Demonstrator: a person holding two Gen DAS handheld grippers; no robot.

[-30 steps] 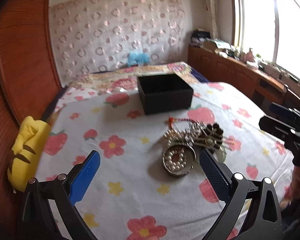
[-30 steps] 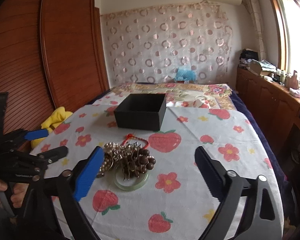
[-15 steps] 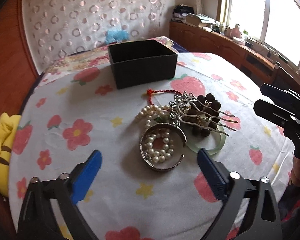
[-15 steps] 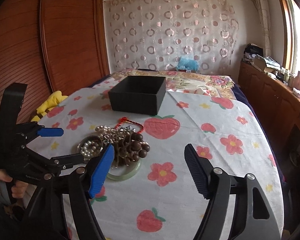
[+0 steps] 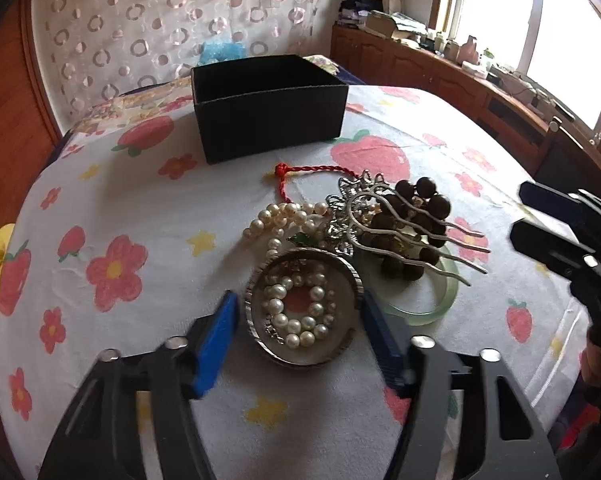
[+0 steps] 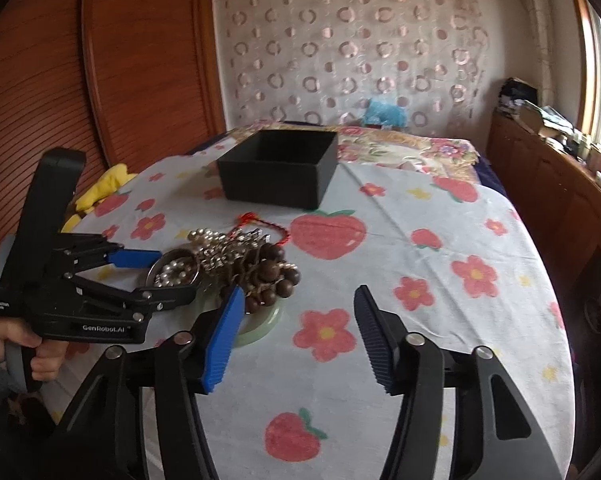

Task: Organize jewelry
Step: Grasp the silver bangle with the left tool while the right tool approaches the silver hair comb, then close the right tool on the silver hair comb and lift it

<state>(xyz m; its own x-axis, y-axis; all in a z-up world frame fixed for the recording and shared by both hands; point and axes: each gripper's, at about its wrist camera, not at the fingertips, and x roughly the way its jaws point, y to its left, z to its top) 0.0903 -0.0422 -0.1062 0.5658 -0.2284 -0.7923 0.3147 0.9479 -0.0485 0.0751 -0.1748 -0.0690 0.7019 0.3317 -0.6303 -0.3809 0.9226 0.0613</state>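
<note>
Left wrist view: left gripper (image 5: 298, 318) closing, its pads flanking the silver bangle (image 5: 302, 307) without a firm grip; black box (image 5: 269, 106) at 12 o'clock. Right wrist view: right gripper (image 6: 298, 326) closing on nothing; jewelry pile (image 6: 236, 266) at 10 o'clock
</note>
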